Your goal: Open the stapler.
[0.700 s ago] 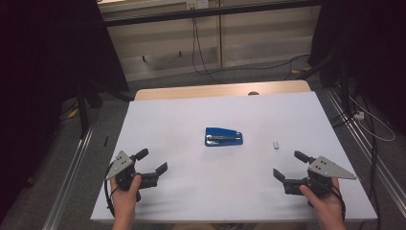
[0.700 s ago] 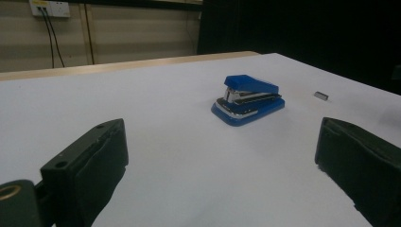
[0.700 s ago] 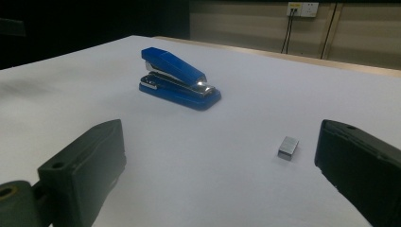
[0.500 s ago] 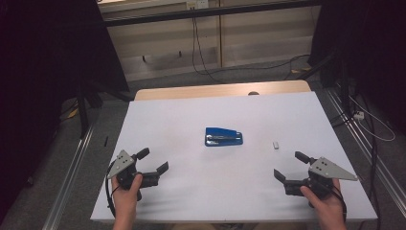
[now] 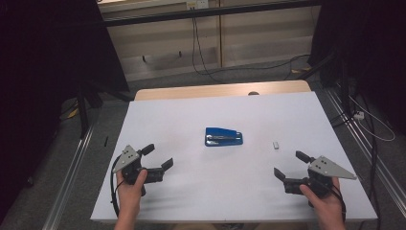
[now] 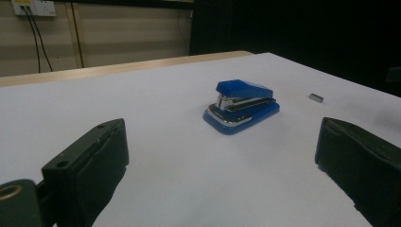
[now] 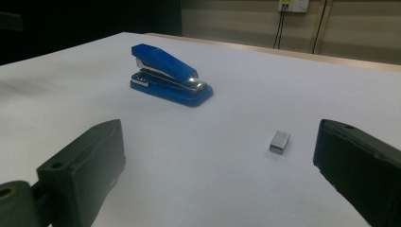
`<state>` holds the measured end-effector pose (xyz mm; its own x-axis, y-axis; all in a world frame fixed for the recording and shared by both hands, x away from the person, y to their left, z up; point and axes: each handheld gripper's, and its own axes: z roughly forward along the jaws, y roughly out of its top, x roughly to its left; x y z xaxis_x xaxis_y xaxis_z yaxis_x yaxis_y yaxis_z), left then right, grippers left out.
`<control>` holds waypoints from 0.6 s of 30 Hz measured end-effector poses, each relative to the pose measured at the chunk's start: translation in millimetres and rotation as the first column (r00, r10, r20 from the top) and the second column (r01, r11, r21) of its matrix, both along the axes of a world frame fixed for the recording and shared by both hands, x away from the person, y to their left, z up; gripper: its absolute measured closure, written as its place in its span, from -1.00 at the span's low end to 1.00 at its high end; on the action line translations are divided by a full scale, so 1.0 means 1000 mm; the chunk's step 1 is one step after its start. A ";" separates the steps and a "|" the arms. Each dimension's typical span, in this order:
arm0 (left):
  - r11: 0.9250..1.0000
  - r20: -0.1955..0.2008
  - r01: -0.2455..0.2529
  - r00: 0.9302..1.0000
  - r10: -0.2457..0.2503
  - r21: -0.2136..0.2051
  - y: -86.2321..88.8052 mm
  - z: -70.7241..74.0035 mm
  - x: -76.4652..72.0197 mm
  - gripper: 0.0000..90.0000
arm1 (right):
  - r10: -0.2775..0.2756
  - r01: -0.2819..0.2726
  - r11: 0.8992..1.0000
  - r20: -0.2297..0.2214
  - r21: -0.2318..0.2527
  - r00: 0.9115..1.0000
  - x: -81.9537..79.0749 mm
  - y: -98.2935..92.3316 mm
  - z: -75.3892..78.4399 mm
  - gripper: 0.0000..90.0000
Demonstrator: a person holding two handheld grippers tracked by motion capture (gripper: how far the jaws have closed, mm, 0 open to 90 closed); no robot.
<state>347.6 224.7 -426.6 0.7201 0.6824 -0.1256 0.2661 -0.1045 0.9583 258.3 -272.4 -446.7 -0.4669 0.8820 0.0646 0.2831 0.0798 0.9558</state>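
A blue stapler (image 5: 223,136) lies flat near the middle of the white table (image 5: 191,110); it also shows in the left gripper view (image 6: 241,105) and the right gripper view (image 7: 169,74). A small block of staples (image 5: 276,144) (image 7: 280,142) (image 6: 315,97) lies to its right. My left gripper (image 5: 157,156) rests low near the front left, open with nothing between its jaws. My right gripper (image 5: 290,165) sits near the front right, open too, and the staple block lies a little ahead of it. In each gripper view the jaws stand wide apart over bare table.
The table's wooden far edge (image 5: 220,90) borders a floor with cables (image 5: 201,52). Metal rails (image 5: 72,163) run along both sides of the table. Dark curtains (image 5: 43,57) hang left and right.
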 end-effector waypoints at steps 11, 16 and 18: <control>0.998 -0.028 0.058 0.998 -0.057 0.032 -0.022 0.000 0.012 -0.92 | 0.035 -0.035 0.998 -0.005 -0.047 0.999 0.014 0.014 0.002 -0.94; 0.997 -0.033 0.070 0.997 -0.068 0.039 -0.027 -0.001 0.017 -0.92 | 0.047 -0.047 0.998 -0.006 -0.050 0.999 0.021 0.018 0.004 -0.94; 0.998 -0.040 0.066 0.997 -0.066 0.018 -0.029 -0.001 0.022 -0.92 | 0.048 -0.048 0.998 -0.006 -0.048 0.999 0.024 0.020 0.005 -0.94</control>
<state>369.6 195.5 -427.2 0.7584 0.6362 -0.1420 0.2959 -0.1419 0.9446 282.1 -252.9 -441.6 -0.5084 0.8608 0.0246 0.2823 0.1396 0.9491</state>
